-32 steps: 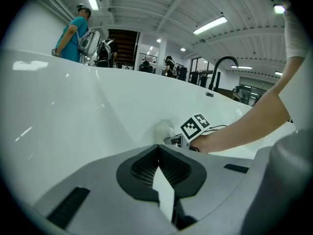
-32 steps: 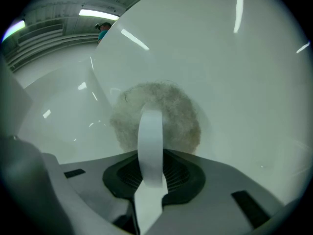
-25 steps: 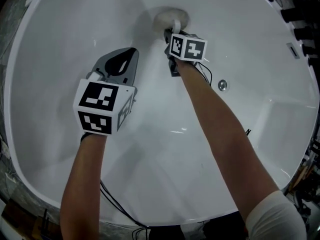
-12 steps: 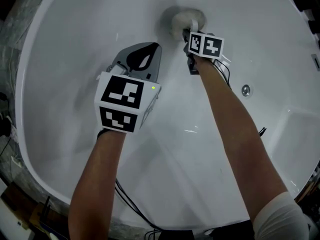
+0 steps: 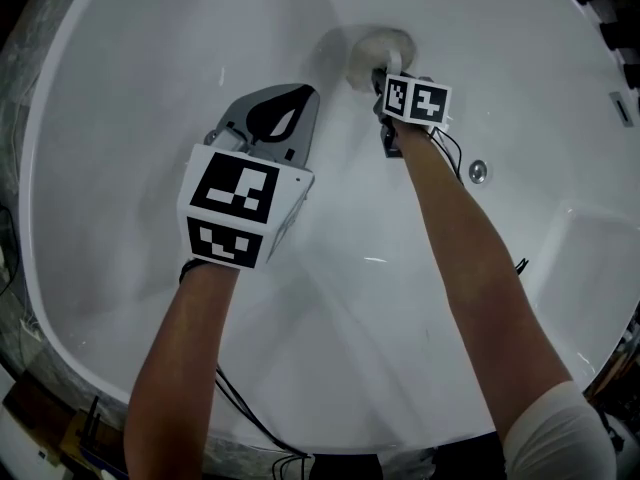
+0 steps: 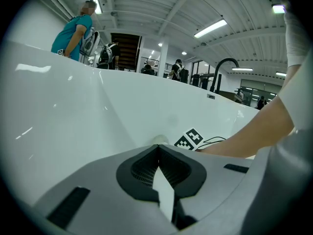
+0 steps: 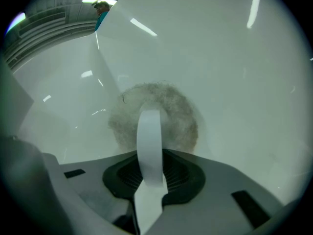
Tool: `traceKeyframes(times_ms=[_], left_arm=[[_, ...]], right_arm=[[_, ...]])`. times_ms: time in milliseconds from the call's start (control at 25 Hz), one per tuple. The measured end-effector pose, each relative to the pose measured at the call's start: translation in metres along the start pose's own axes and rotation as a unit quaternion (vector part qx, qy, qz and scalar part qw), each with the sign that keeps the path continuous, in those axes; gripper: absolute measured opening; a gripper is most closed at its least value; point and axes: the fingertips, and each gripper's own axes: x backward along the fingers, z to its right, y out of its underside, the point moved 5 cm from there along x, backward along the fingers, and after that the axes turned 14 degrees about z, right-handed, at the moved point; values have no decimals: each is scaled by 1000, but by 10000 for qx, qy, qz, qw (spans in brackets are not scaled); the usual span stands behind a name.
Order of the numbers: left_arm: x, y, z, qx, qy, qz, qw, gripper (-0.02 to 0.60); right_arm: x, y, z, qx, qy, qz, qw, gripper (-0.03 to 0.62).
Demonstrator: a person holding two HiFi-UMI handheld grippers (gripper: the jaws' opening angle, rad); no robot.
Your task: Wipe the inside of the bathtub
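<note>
Where the bathtub [image 5: 120, 118] curves up at its far end, a round, fuzzy grey scrubbing pad [image 5: 380, 44] lies flat against the white wall. Its white strap handle [image 7: 149, 136] stands between the jaws of the right gripper [image 5: 380, 70], which are clamped on it. The right gripper view shows the strap rising out of the dark ribbed jaw linings, with the fuzz spreading behind it. To the left and nearer, the left gripper [image 5: 300, 96] is held over the tub's inside, clear of the scrubbing pad, its jaws pressed together with nothing between them. Both forearms reach in from the near rim. A small round metal fitting [image 5: 478, 171] sits in the tub wall just right of the right arm. Black cables [image 5: 245, 408] trail over the near rim. Beyond the far rim, the left gripper view shows a black curved faucet [image 6: 222, 72] and a person in a teal top [image 6: 73, 31].
</note>
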Motion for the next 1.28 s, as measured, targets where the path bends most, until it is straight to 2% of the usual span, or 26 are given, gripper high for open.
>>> traceKeyframes(times_ms=[280,560,760,880,1080,1160,1280], left_arm=[[-5,14,20,21,-8,-140,9999,11],[-13,21,18,79,121,-187,9997,11],[-27,4,84,0,271,-108,9996,11],[-27,-1,105,-21,303,-112,9995,11],[-36,19,140,-8,358,-211,9991,11],[-48,30,166,-52,419,-272,9987,11],[-62,23,212,-116,484,-267,9984,11]], right_arm=[[28,17,47,-152,257,-24,9996,95],[30,21,61,-147,427,-82,9989,95],[83,25,120,-216,580,-9,9981,95],[106,26,138,-208,676,-3,9975,95],[131,53,178,-262,826,-55,9962,95],[144,66,205,-334,868,-34,9957,95],[175,65,245,-446,947,63,9945,95]])
